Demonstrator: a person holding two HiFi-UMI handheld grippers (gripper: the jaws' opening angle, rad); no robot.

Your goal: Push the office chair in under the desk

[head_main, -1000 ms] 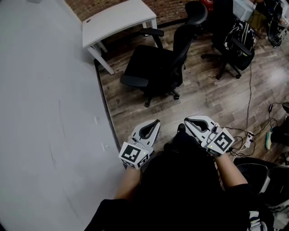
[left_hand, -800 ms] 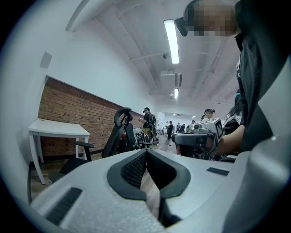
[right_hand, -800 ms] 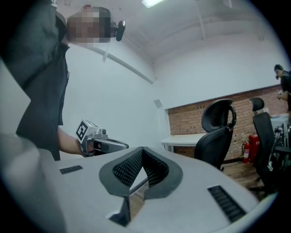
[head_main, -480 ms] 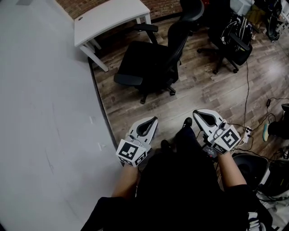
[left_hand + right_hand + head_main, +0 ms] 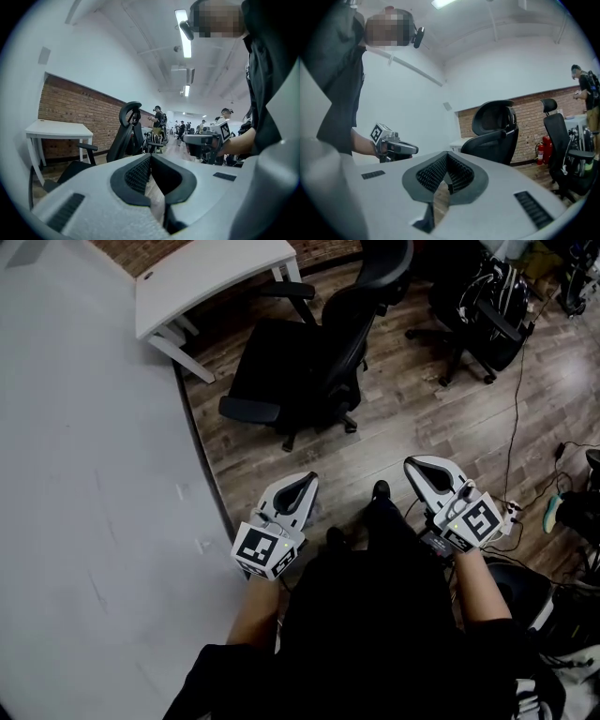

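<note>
**Chair not yet reached — both jaws shut and empty**

At the upper left of the head view the white surface [image 5: 211, 273] is seen, with open floor beneath it. Just to its right the black office chair [image 5: 300, 371] stands on the wood floor [image 5: 394, 427]. Its seat is on the side nearer the surface and its backrest on the far side, and no part of it is tucked under.

Lower in the view the left gripper [image 5: 302, 486] is held well apart from the chair, its jaws closed together on nothing. The right gripper [image 5: 422, 470] is held likewise, shut and empty. At the far right a second chair [image 5: 469, 324] is of no concern.

The approach is judged to be the step in hand — no push is begun. Next, the closed jaws must be set against the backrest and pressed toward the surface, with the armrests kept clear of its legs.
</note>
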